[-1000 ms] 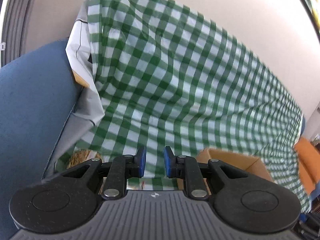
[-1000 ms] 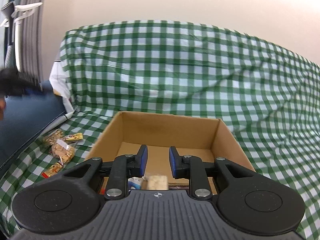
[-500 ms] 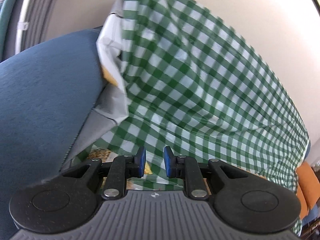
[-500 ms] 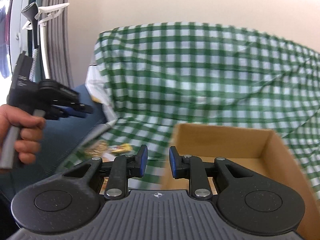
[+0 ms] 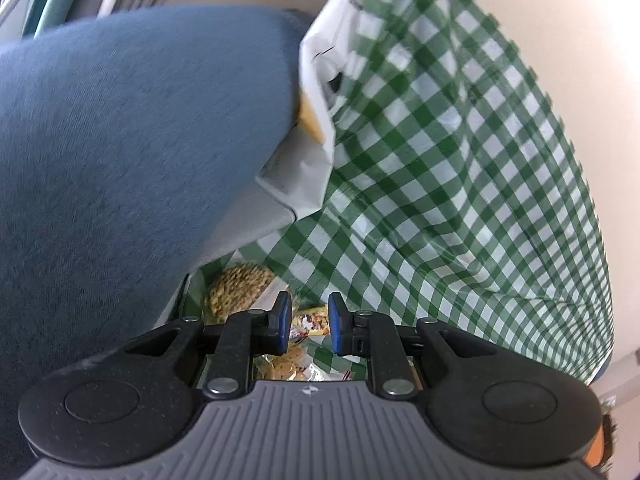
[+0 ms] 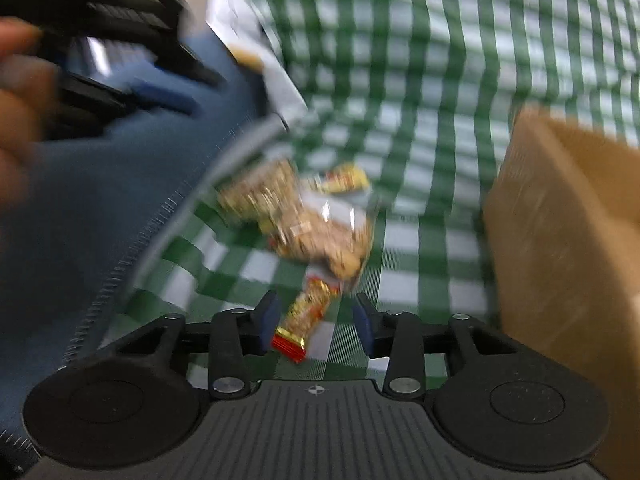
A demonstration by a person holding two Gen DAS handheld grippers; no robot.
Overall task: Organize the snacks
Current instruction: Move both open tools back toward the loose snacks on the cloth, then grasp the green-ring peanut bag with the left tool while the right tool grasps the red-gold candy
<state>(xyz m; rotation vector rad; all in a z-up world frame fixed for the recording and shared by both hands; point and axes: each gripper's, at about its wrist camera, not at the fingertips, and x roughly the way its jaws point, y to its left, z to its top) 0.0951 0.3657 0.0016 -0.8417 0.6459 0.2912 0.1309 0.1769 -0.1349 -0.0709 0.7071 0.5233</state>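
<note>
The red-gold snack bar (image 6: 301,322) on the checked cloth (image 6: 420,240) is framed betw. the empty, opening jaws of the right gripper (image 6: 316,322), long axis twd 1 o'clock, carton (image 6: 560,240) at 3, while the left gripper (image 5: 307,322) is kept clenched, empty, farther off.

Readable text: none in either view.
Snack wrappers (image 6: 316,220): printing shows only as red, yellow and white blur in the right wrist view; no word or brand can be made out.
Yellow packet (image 5: 310,320): seen between the fingers in the left wrist view; a small picture is printed on it, the lettering too small to read.
Cardboard box (image 6: 560,240): plain brown side, no label visible.
Gripper bodies: only a small round crosshair mark at the centre, no letters.
</note>
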